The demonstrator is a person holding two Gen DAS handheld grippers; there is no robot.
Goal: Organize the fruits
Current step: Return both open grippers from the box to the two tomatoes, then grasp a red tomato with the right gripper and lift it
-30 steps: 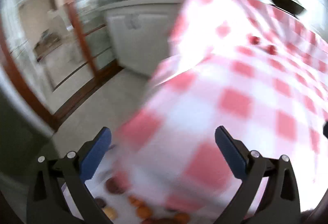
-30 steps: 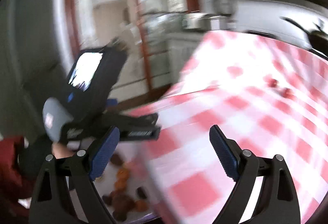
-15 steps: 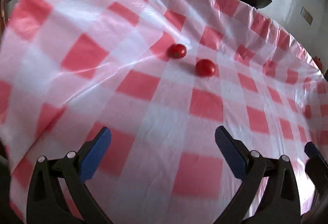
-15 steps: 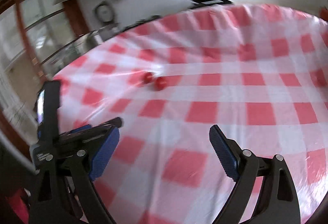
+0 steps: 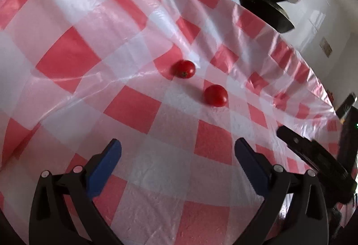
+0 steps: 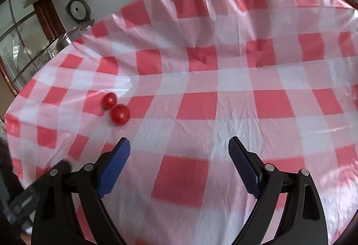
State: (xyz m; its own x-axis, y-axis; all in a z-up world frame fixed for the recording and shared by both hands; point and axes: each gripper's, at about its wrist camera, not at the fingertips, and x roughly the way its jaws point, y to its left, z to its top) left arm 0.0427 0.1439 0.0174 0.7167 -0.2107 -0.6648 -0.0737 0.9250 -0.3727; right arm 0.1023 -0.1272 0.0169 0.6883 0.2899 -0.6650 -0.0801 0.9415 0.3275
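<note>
Two small red tomatoes lie close together on a red-and-white checked tablecloth [image 5: 129,108]. In the left wrist view the far tomato [image 5: 184,68] and the near tomato [image 5: 216,95] lie ahead of my open, empty left gripper [image 5: 177,155], well beyond its blue fingertips. In the right wrist view the same far tomato [image 6: 109,100] and near tomato [image 6: 120,114] lie ahead and to the left of my open, empty right gripper [image 6: 179,153]. The right gripper's body [image 5: 317,162] shows at the right edge of the left wrist view.
A black pan [image 5: 266,12] stands beyond the table's far edge against a white wall. A round gauge [image 6: 77,8] and glass doors [image 6: 20,48] are at the far left. The tablecloth [image 6: 235,79] is wrinkled in places.
Both grippers have swung from the table's side, where a plate of fruit showed below, to above the tabletop. The tomatoes have come nearer. Both grippers stayed open.
</note>
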